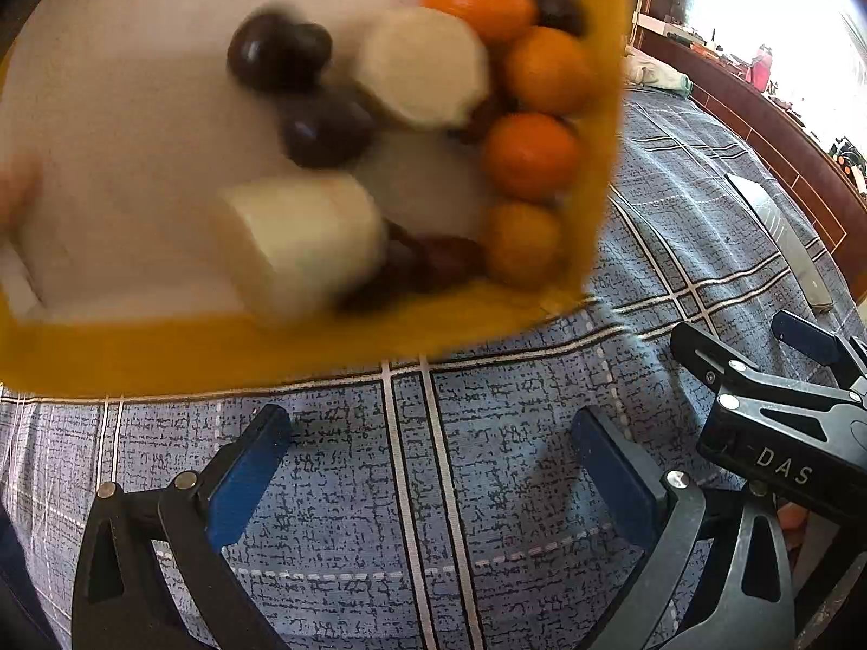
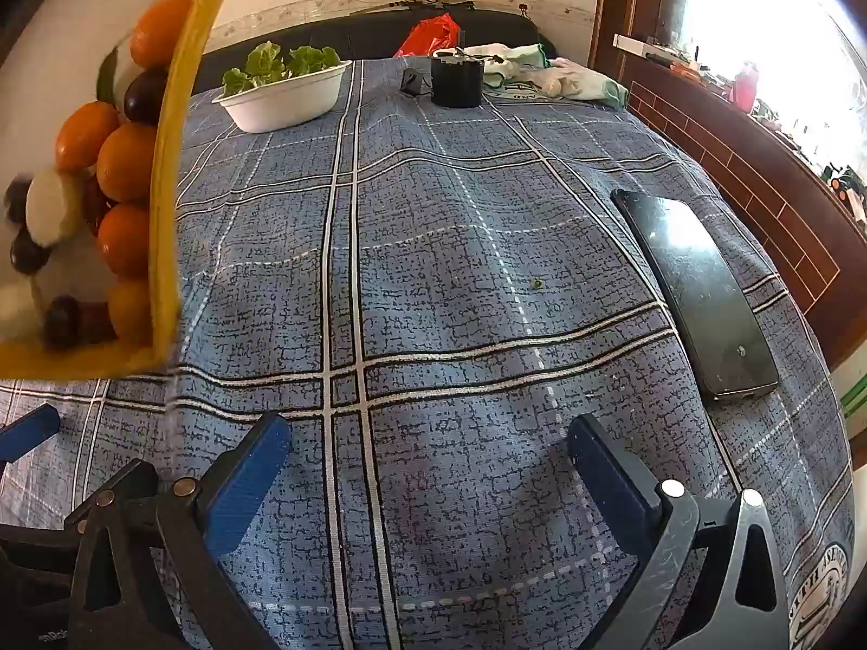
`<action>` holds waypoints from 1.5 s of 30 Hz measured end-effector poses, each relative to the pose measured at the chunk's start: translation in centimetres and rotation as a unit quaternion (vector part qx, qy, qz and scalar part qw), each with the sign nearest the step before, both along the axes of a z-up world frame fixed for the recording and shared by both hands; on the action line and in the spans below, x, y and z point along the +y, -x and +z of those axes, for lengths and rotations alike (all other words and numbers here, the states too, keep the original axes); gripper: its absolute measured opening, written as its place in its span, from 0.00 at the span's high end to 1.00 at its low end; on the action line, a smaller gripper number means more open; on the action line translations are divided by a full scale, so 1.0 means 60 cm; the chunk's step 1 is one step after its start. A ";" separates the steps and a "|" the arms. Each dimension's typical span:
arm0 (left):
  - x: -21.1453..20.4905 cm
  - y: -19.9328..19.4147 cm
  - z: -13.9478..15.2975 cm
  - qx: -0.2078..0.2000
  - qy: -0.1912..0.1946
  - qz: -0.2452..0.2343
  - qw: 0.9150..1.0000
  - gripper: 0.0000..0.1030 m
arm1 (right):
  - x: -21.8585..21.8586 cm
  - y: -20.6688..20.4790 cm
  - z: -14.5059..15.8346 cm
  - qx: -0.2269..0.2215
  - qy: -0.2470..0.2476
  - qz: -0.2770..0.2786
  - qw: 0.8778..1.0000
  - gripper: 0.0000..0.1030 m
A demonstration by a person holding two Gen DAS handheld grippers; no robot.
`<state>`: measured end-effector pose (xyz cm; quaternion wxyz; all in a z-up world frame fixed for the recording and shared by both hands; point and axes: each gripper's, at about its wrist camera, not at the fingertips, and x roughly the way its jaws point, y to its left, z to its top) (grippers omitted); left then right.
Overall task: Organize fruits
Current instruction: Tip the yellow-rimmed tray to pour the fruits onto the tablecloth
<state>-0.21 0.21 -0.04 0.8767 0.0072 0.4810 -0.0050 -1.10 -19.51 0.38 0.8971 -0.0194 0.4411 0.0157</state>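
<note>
Both grippers (image 1: 431, 466) (image 2: 428, 474) gape wide, empty; tray (image 1: 271, 352) of fruit tilts, blurred.

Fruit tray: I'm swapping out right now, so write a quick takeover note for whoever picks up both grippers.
Left gripper: open, empty, over the blue plaid cloth.
Right gripper: open, empty.
Yellow-rimmed tray: blurred; holds oranges, dark plums and pale pieces, heaped in its right corner.
White bowl of greens at the far side; phone to the right.
Done: nothing visibly sorted.
Left: all sorting.
</note>
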 end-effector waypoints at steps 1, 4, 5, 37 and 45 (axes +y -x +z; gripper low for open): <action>0.000 0.001 0.000 0.000 0.000 0.000 1.000 0.00 | 0.000 0.000 0.000 0.000 0.000 0.000 1.000 0.00; 0.000 -0.002 0.001 0.000 0.000 0.001 1.000 0.00 | 0.000 0.000 0.000 0.000 0.000 0.000 1.000 0.00; 0.000 -0.003 0.000 0.001 0.000 0.001 1.000 0.00 | 0.000 0.000 0.001 0.000 0.000 0.000 1.000 0.00; 0.001 -0.003 -0.001 0.002 0.004 -0.001 1.000 0.00 | 0.000 -0.001 0.000 -0.001 0.000 -0.002 1.000 0.00; 0.002 -0.002 0.001 0.002 0.007 -0.001 1.000 0.00 | 0.000 -0.001 0.000 -0.001 0.000 -0.002 1.000 0.00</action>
